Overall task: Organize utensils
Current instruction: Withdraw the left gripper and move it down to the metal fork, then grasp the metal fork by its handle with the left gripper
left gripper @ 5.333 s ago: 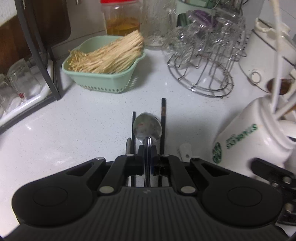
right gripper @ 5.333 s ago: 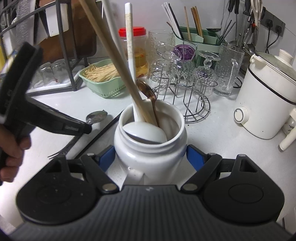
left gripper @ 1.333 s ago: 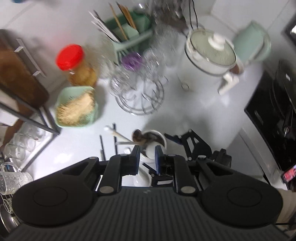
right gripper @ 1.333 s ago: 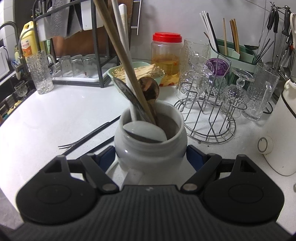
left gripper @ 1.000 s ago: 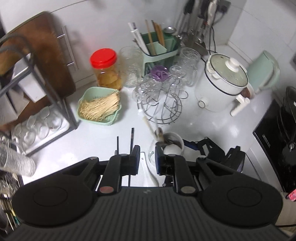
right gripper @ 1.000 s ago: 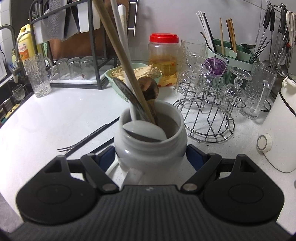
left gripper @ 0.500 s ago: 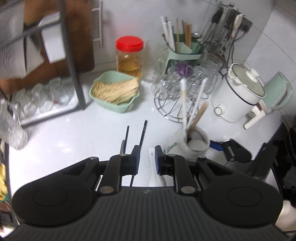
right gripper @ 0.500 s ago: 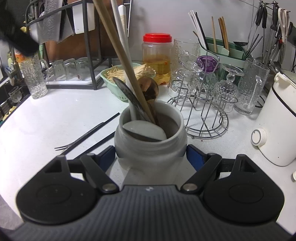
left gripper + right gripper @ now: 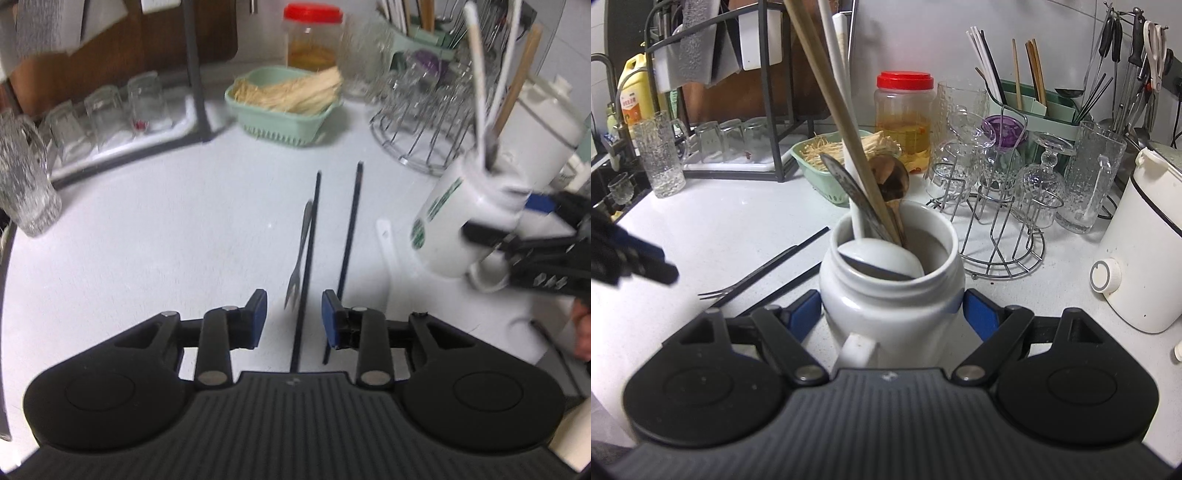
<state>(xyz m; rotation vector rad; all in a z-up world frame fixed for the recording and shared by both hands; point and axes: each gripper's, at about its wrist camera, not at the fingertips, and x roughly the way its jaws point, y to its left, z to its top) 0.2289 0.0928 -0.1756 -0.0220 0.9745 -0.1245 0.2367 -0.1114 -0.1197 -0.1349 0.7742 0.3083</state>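
Observation:
My left gripper point(image 9: 293, 317) hangs low over the white counter with its jaws opening. A metal fork point(image 9: 301, 254) and a black chopstick point(image 9: 308, 258) run between its blue pads point(image 9: 258, 314), which do not press on them. A second black chopstick point(image 9: 349, 236) lies just right, and a white spoon point(image 9: 388, 240) beyond it. My right gripper point(image 9: 890, 314) is shut on the white mug point(image 9: 890, 295), which holds a wooden spoon, a white ladle and other long handles. The fork point(image 9: 746, 282) also shows left of the mug, which stands tilted at the right point(image 9: 458, 225) in the left wrist view.
A green basket point(image 9: 284, 99) of pale strands sits at the back, with a red-lidded jar point(image 9: 314, 40) behind it. A wire glass rack point(image 9: 1001, 206) and a white cooker point(image 9: 1145, 240) stand on the right. A tumbler point(image 9: 26, 184) and a dish rack stand on the left.
My left gripper has dropped from high above down close to the counter, and its jaws have widened around the fork and chopstick. My right gripper and the mug have stayed put.

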